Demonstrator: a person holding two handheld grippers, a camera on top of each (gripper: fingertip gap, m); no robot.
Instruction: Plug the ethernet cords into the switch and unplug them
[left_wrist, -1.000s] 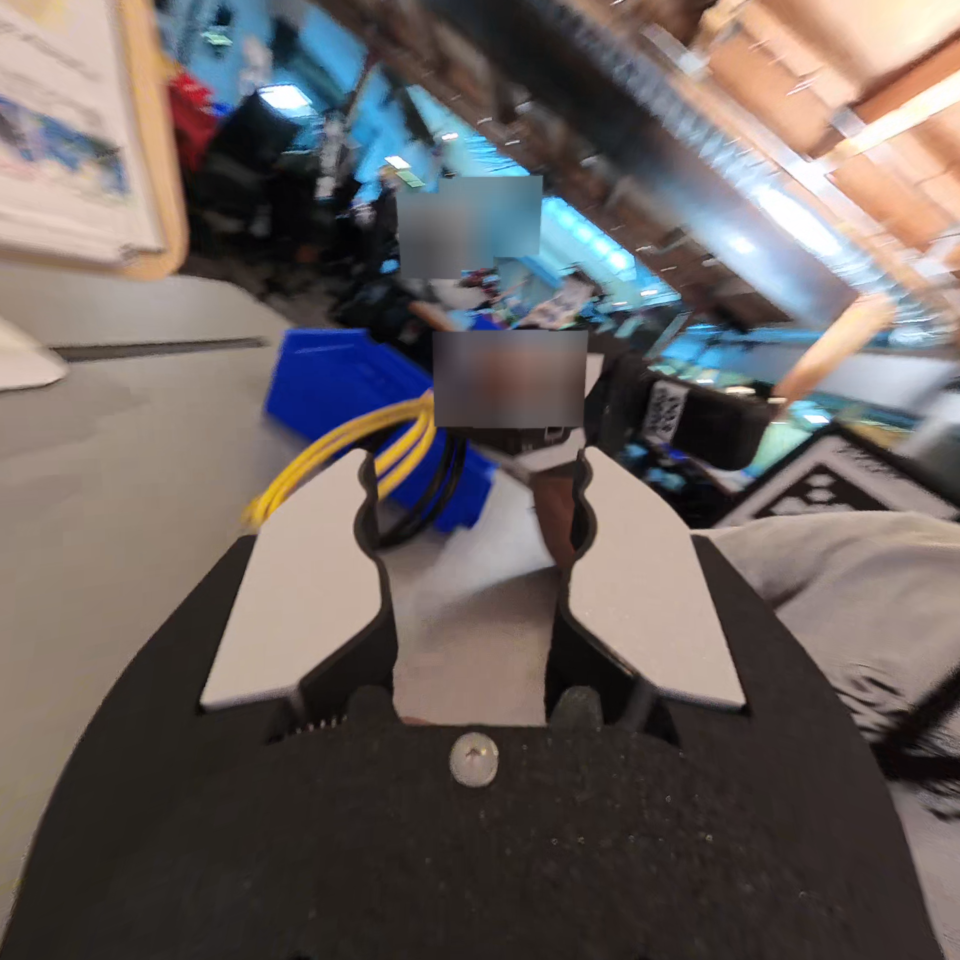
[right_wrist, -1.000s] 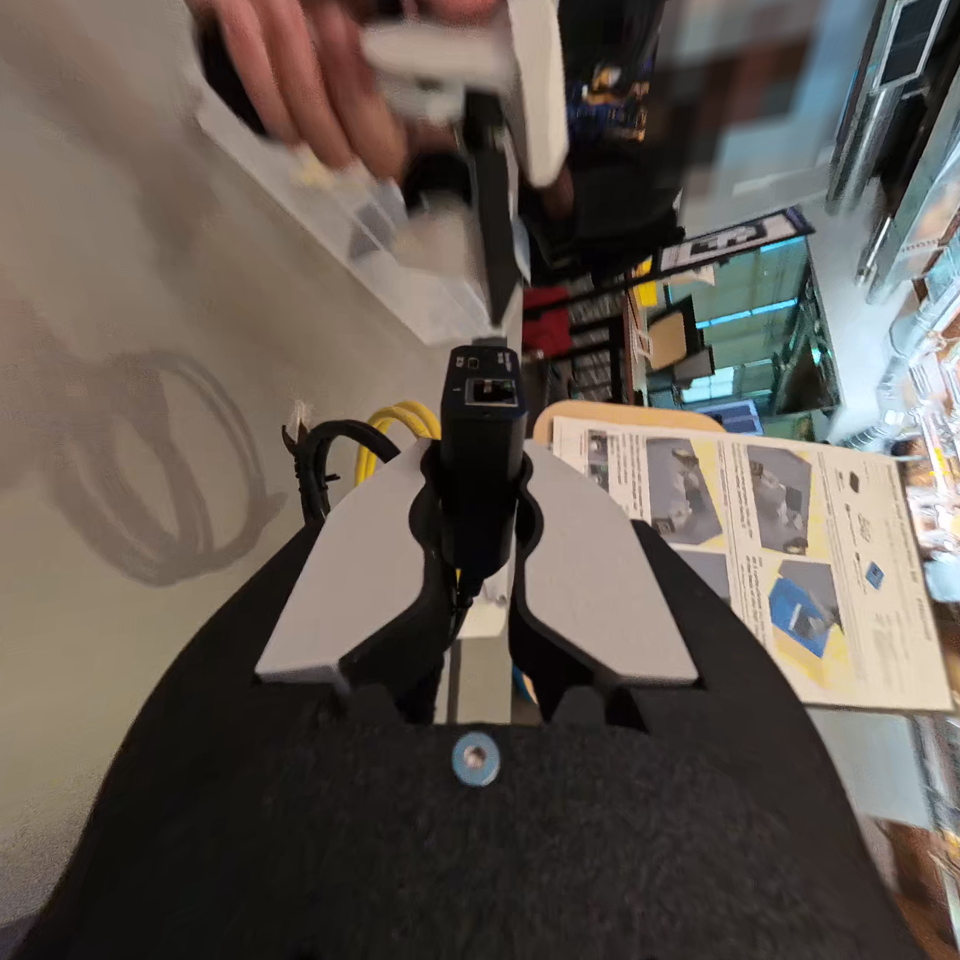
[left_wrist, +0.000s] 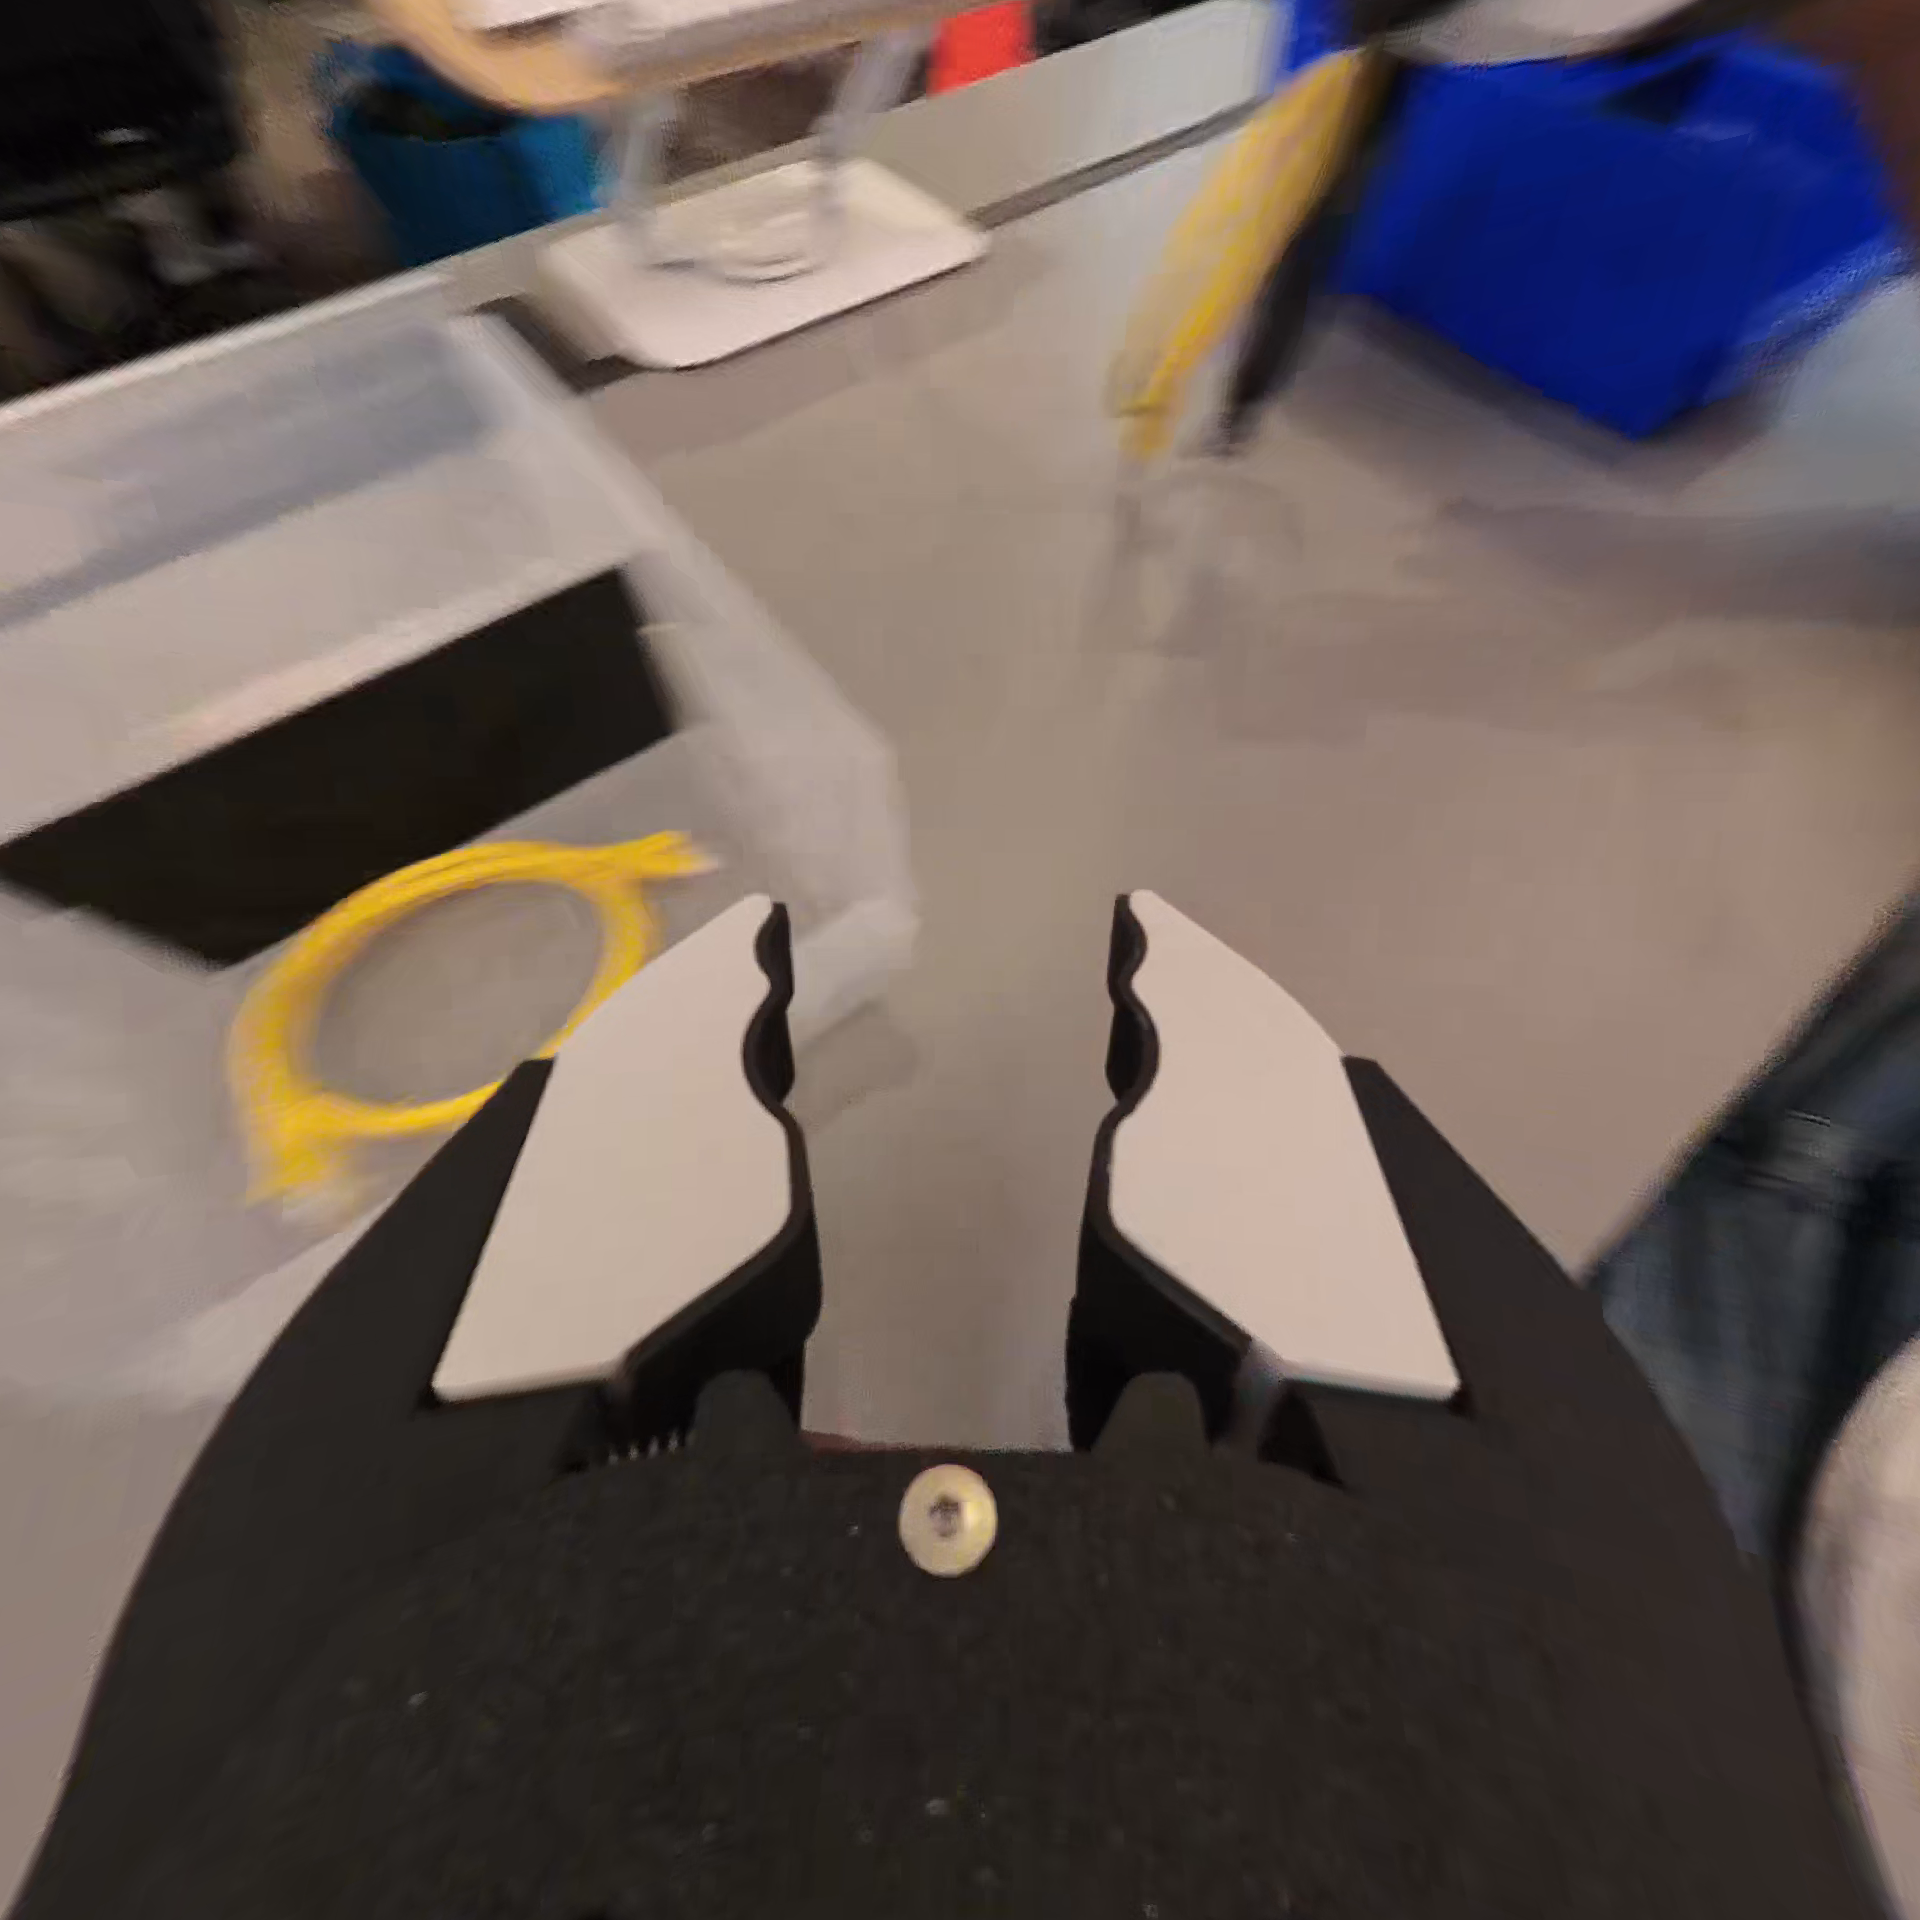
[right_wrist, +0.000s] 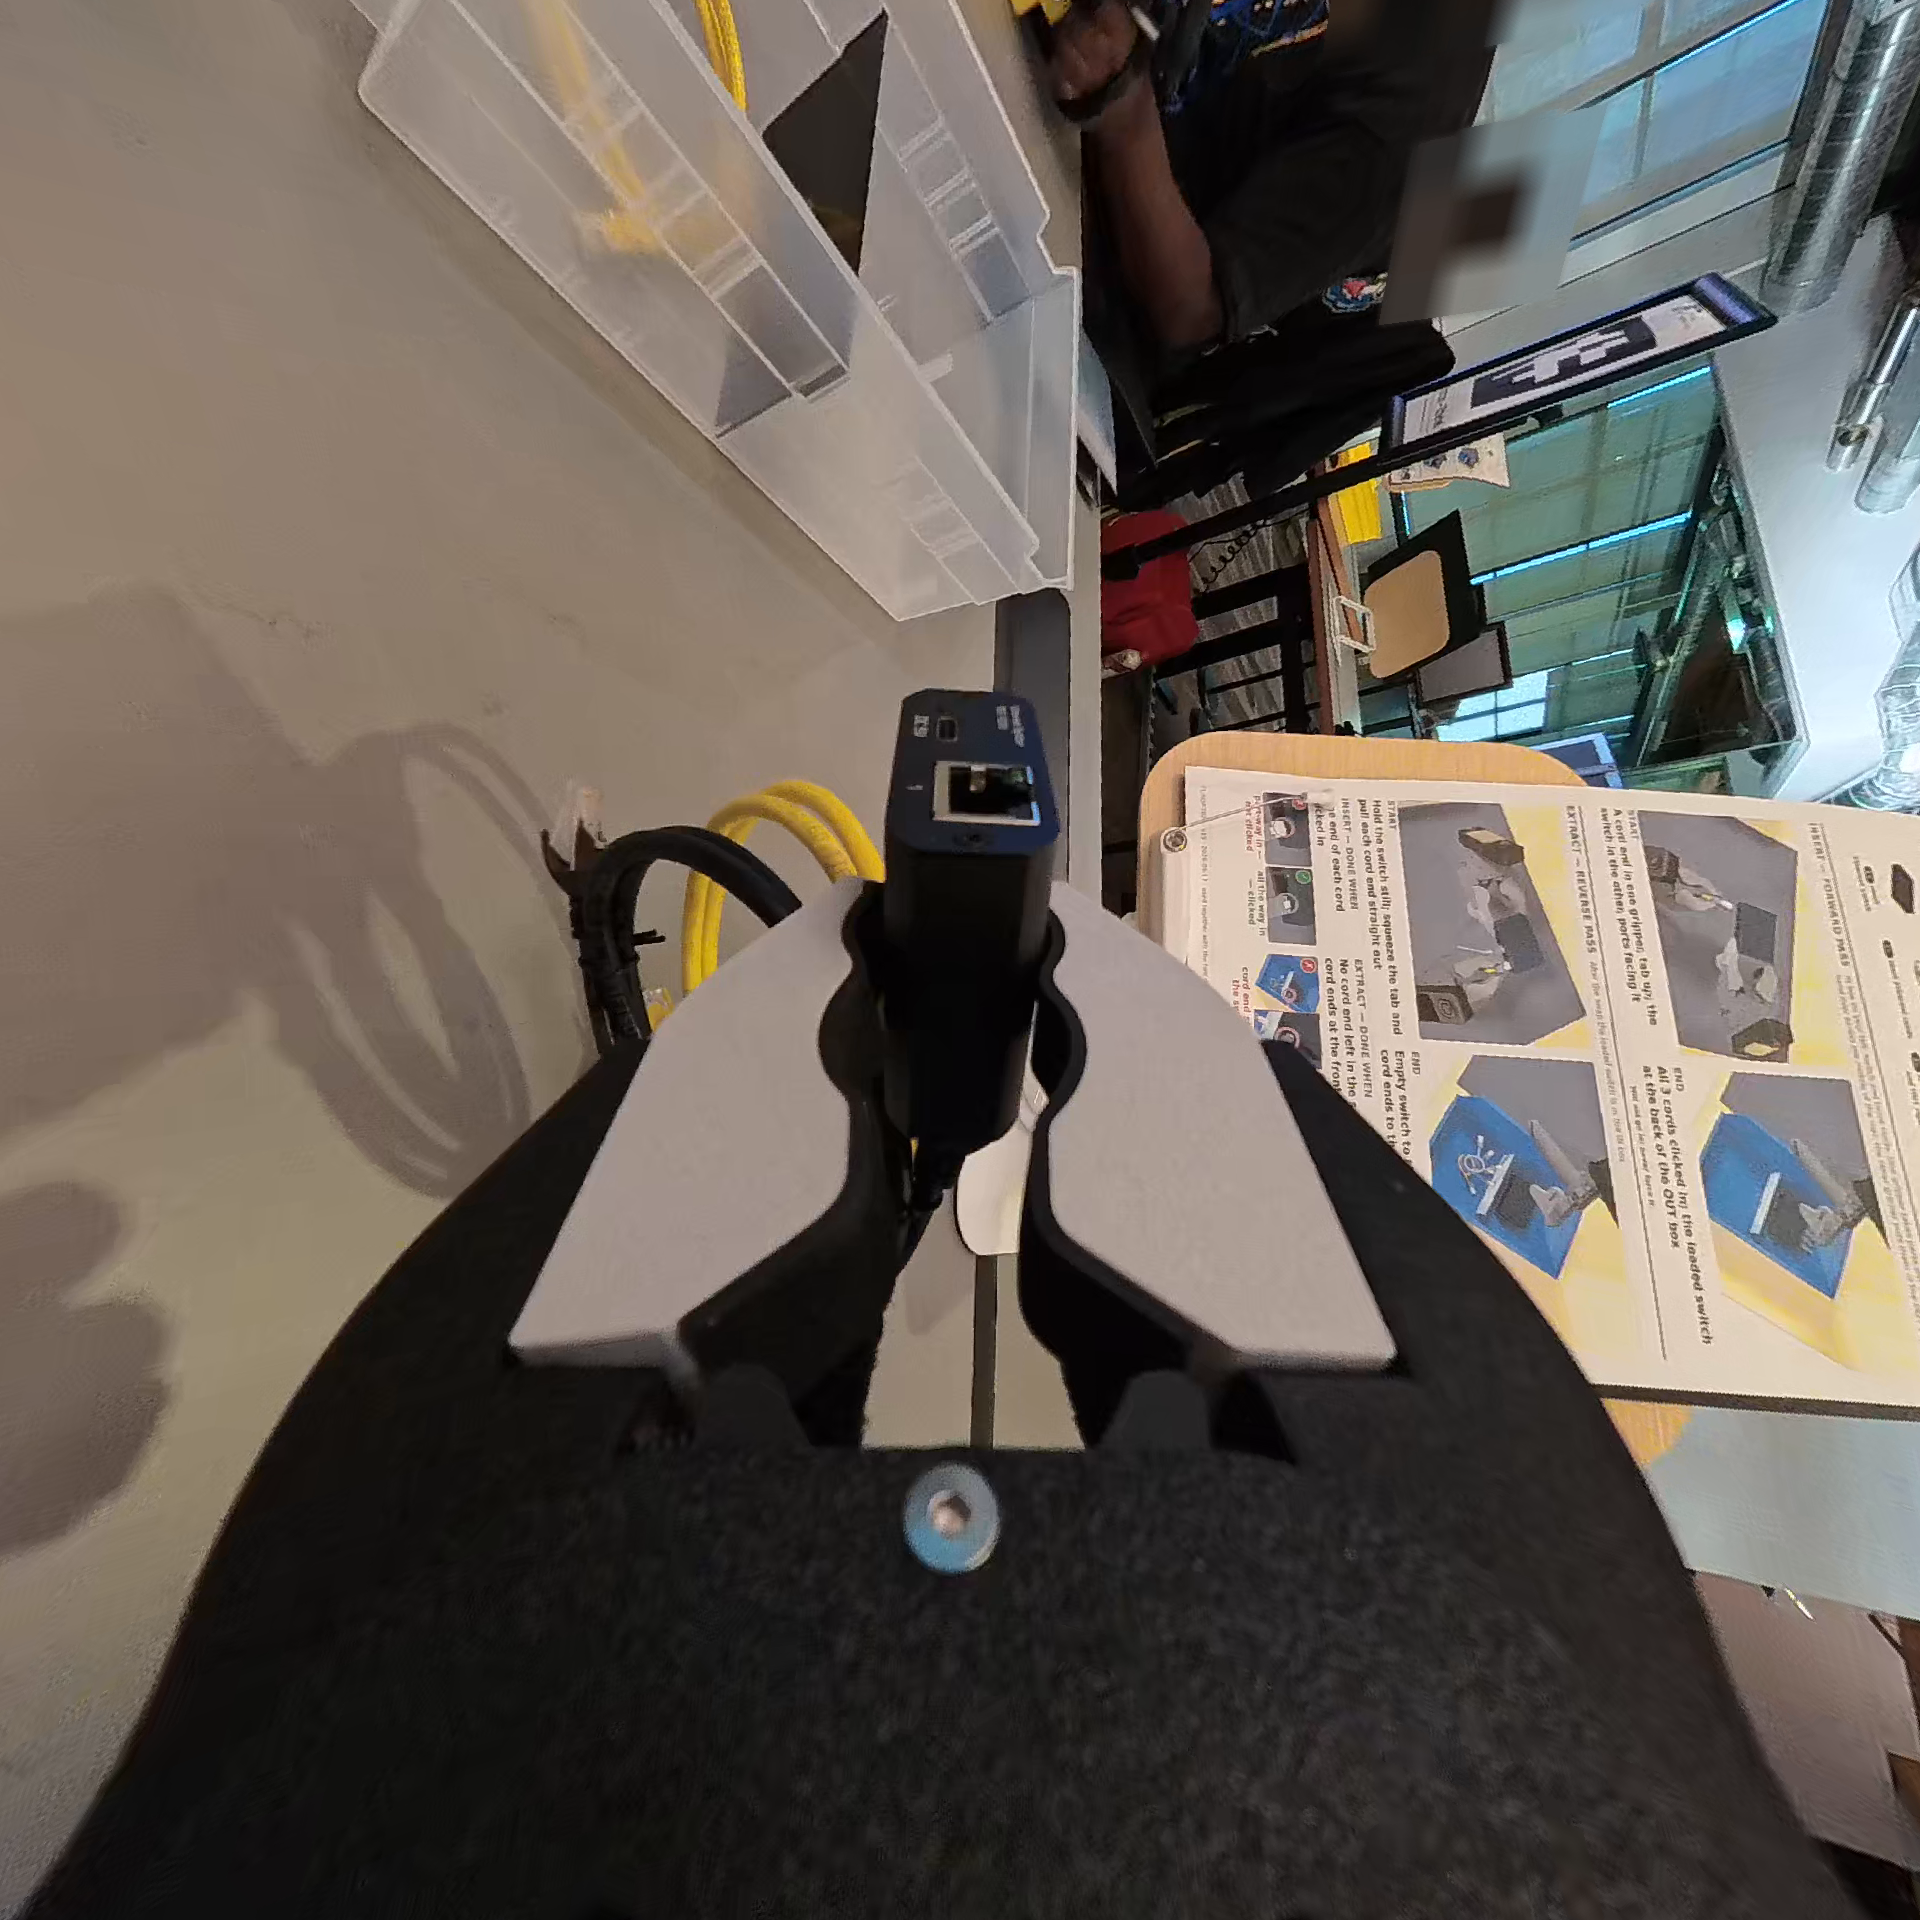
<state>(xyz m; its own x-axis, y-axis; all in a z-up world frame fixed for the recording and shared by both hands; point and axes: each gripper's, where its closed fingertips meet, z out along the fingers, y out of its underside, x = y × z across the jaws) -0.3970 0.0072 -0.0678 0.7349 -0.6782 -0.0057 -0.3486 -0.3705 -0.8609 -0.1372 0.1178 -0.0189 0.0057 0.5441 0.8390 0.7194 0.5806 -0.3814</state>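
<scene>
Right gripper (right_wrist: 961, 966) is clamped on the switch (right_wrist: 961, 914), a dark blue-black box standing up between my fingers, both pads pressed against its sides. Its end face points away from me with one open port (right_wrist: 985, 818) showing. Just left of the switch, a black cord (right_wrist: 665, 894) and a yellow cord (right_wrist: 769, 842) loop up from behind my left finger (right_wrist: 727, 1101); a clear plug end (right_wrist: 584, 821) sticks up beside the black one. Both hang over the grey surface (right_wrist: 260, 520).

Left gripper (left_wrist: 945, 987) stands wide apart, nothing between the fingers, only bare grey surface (left_wrist: 1039, 675) below. That view is heavily blurred. A coiled yellow cord (left_wrist: 436, 997) lies on the surface near my left fingertip, next to a clear plastic bin (left_wrist: 312, 499). Farther off I see a blue bin (left_wrist: 1621, 239) with yellow cords (left_wrist: 1236, 239) dangling in front of it.

Outward in the right view: clear bins (right_wrist: 831, 343) at the far edge holding more yellow cord (right_wrist: 623, 197), and an instruction sheet on a wooden board (right_wrist: 1507, 1039) off to the right.
</scene>
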